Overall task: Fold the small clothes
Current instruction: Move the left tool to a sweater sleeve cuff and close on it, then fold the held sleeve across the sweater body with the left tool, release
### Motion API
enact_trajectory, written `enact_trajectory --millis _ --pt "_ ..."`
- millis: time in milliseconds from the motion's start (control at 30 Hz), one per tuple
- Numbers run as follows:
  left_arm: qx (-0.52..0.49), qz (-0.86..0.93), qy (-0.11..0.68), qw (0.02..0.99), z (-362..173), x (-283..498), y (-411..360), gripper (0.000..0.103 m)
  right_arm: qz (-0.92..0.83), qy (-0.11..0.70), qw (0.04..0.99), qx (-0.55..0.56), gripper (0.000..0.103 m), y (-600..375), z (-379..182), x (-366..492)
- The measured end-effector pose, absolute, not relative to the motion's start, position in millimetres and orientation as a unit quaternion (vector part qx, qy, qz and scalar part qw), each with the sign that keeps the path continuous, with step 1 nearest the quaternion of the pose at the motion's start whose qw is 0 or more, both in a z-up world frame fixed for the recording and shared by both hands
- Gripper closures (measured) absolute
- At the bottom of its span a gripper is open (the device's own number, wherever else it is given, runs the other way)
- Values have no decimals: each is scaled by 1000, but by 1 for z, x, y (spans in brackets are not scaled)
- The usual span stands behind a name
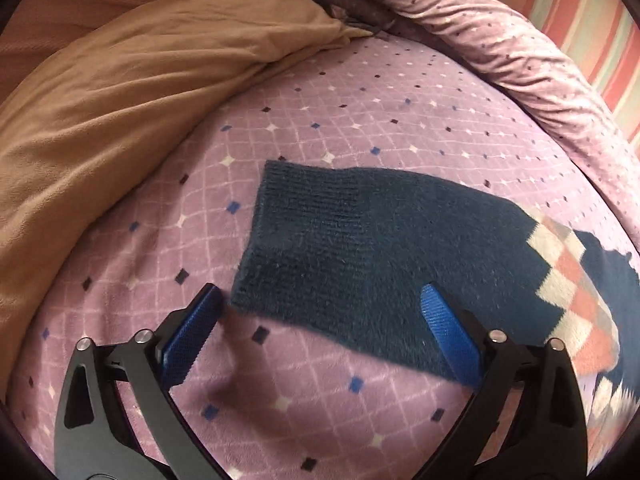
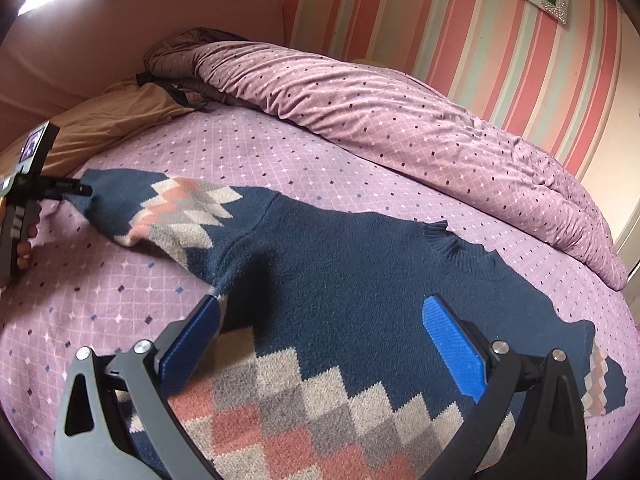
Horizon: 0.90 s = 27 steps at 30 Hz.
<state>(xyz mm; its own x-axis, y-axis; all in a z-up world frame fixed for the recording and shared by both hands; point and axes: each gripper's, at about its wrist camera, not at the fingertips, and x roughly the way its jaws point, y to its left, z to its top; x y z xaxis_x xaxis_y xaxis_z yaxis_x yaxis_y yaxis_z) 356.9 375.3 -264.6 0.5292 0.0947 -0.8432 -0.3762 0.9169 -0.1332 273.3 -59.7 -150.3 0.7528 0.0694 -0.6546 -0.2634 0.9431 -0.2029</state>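
Observation:
A small navy knit sweater [image 2: 360,292] with a pink, grey and cream diamond pattern lies flat on the purple bedspread [image 2: 280,160]. Its left sleeve stretches out to the left, and the ribbed cuff [image 1: 312,216] fills the left wrist view. My left gripper [image 1: 320,316] is open and empty, its blue pads just above and astride the near edge of the cuff; it also shows in the right wrist view [image 2: 76,190] at the sleeve end. My right gripper [image 2: 320,328] is open and empty above the sweater's chest.
A bunched purple dotted duvet [image 2: 400,128] lies along the far side of the bed. A tan blanket [image 1: 120,112] is heaped at the left. A striped wall [image 2: 440,20] stands behind the bed.

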Motion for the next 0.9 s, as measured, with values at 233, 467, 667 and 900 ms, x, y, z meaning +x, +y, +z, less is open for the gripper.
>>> enact_trajectory --millis 233,467,667,900 --pt "-166 152 453 863 -264 355 386 60 80 343 923 -155 2 -66 -155 267" --pt "-121 138 468 864 -260 360 377 89 62 340 926 -152 2 -77 -150 269" --pt "-52 149 444 882 -224 356 336 91 40 333 930 -148 2 -94 -140 269" --pt "-55 24 407 911 -151 361 219 91 -11 344 934 -94 2 -167 -129 269"
